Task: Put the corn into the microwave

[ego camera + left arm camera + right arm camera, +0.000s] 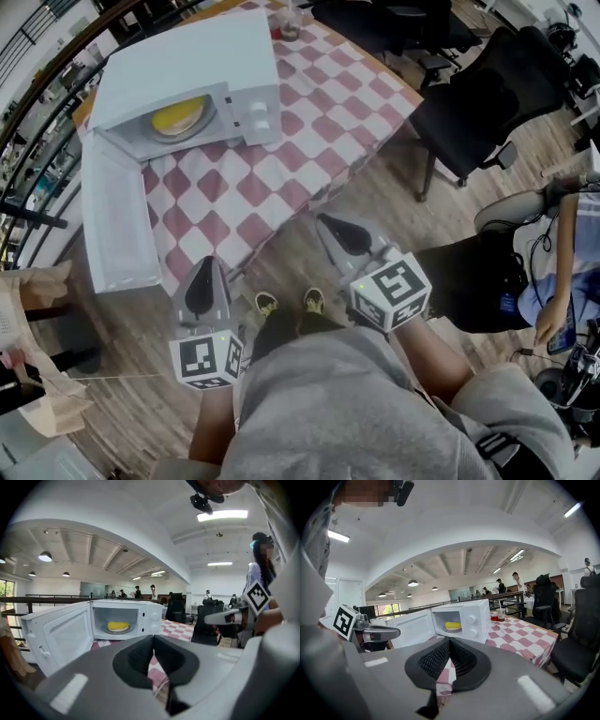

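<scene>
- Corn (178, 117): a yellow piece lying inside the microwave (192, 61), on the round tray (204, 123) in the middle of the cavity. Both gripper views show it in the same place, lying flat and touched by nothing.
- Progress, as judged: the placing looks done, since the corn is already in the cavity. The only step possibly left is shutting the door, which the task sentence does not ask for.
- Microwave door (117, 220): swung fully open toward the near edge of the surface (309, 103), which has a red-and-white checked cover.
- Left gripper (207, 264): its fingers (138, 656) are pressed together with nothing between them. It is held off the surface's near edge, over the wooden floor (394, 202).
- Right gripper (322, 219): its fingers (436, 660) are likewise closed and empty, held beside the left one on the near side.
- Corn relative to fingers: well apart. Both pairs point toward the open cavity from a distance, and part of the checked cover lies between them and the corn.
- Periphery: a cup (289, 23) stands at the far edge of the surface, and a black chair (478, 112) is to its right.
</scene>
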`<state>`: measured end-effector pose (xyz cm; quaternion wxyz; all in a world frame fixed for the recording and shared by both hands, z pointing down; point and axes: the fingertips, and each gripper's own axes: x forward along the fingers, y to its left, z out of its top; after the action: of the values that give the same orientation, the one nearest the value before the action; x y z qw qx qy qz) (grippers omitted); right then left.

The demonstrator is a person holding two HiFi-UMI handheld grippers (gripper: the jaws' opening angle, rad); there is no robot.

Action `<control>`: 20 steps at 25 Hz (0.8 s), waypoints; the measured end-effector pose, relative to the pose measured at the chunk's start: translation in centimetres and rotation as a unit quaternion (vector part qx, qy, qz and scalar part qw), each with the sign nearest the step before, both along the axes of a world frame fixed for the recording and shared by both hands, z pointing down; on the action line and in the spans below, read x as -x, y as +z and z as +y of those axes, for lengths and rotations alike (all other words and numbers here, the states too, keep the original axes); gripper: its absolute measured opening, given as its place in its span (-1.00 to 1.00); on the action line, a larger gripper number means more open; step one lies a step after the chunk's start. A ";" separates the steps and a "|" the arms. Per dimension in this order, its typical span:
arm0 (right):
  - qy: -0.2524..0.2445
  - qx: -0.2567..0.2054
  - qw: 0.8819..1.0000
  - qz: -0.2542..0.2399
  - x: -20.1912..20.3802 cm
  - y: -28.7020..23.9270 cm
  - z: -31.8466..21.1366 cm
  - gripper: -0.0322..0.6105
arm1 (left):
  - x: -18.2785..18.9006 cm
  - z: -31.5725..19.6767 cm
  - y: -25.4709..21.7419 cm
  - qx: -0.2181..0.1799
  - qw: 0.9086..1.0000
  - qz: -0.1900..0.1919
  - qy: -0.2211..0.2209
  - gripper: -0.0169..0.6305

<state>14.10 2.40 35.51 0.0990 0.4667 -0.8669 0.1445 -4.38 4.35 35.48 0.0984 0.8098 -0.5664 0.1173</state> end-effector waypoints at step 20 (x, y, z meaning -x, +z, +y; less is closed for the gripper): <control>0.018 -0.023 0.999 0.018 3.7 -1.4 1.5 -0.91 | 4.0 1.5 -1.6 -0.032 0.999 -0.013 0.013 -0.91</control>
<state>10.42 3.94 34.13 0.1010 0.4871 -0.8595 0.1177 -8.35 5.86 33.89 0.0633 0.8184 -0.5603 0.1106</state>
